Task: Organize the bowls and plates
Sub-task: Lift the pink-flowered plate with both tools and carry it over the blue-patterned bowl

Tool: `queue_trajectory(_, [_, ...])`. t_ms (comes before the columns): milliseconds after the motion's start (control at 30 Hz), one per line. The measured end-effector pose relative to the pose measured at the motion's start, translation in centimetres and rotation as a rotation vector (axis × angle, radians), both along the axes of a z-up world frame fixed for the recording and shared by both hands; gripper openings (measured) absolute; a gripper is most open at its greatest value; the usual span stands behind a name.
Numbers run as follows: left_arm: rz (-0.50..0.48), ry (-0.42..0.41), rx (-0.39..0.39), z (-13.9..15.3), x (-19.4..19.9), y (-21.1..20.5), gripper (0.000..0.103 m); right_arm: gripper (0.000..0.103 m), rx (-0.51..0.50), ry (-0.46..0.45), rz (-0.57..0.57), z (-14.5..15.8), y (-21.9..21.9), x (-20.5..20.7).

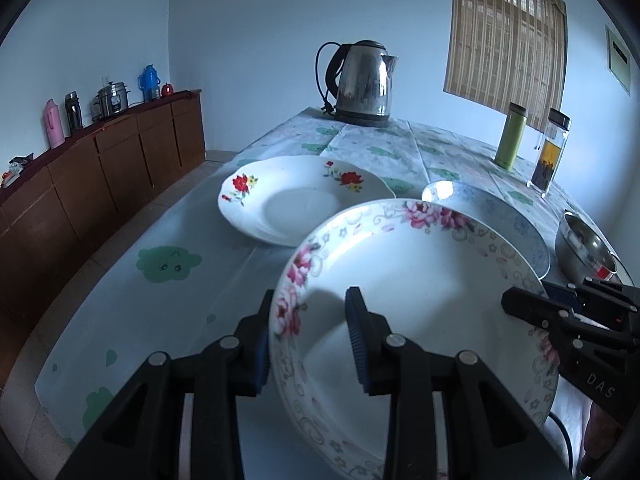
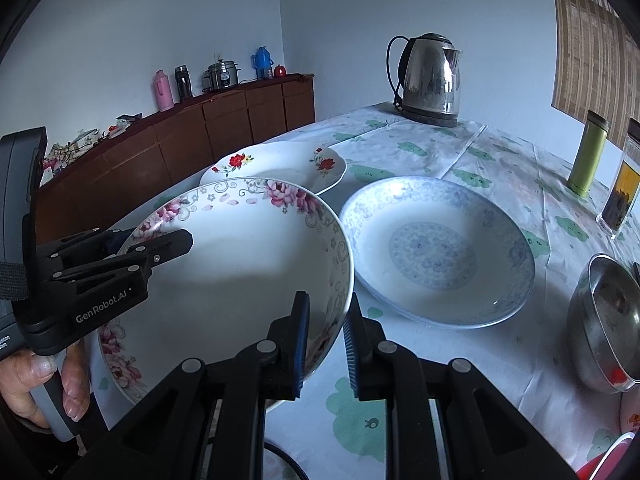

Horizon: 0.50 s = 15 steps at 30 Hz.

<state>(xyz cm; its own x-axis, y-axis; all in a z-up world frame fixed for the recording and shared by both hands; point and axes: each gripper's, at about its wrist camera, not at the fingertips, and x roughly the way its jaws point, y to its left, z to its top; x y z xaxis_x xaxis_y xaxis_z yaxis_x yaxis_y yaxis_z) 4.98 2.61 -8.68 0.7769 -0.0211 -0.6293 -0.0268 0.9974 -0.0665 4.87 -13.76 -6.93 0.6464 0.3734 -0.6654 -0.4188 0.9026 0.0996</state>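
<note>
Pink-flowered plate (image 1: 416,300), glazed, stiff, slippery and breakable, is held tilted above the tabletop (image 1: 132,312), its rim pinched at nine o'clock by the left claw (image 1: 308,344) and at three o'clock by the right claw (image 2: 326,346).

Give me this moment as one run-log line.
left gripper: shut on pink-flower plate rim | right gripper: shut on opposite rim | plate: tilted, lifted | blue plate: on table
</note>
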Motion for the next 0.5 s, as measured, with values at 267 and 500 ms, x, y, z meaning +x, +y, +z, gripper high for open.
queue_trajectory(267, [0.000, -0.017, 0.014, 0.7, 0.6, -0.5, 0.032, 0.018, 0.008, -0.018, -0.011, 0.4, -0.3, 0.6])
queue_trajectory(500, [0.001, -0.054, 0.018, 2.1, 1.5, -0.8, 0.032, 0.018, 0.016, -0.052, -0.028, 1.6, -0.8, 1.2])
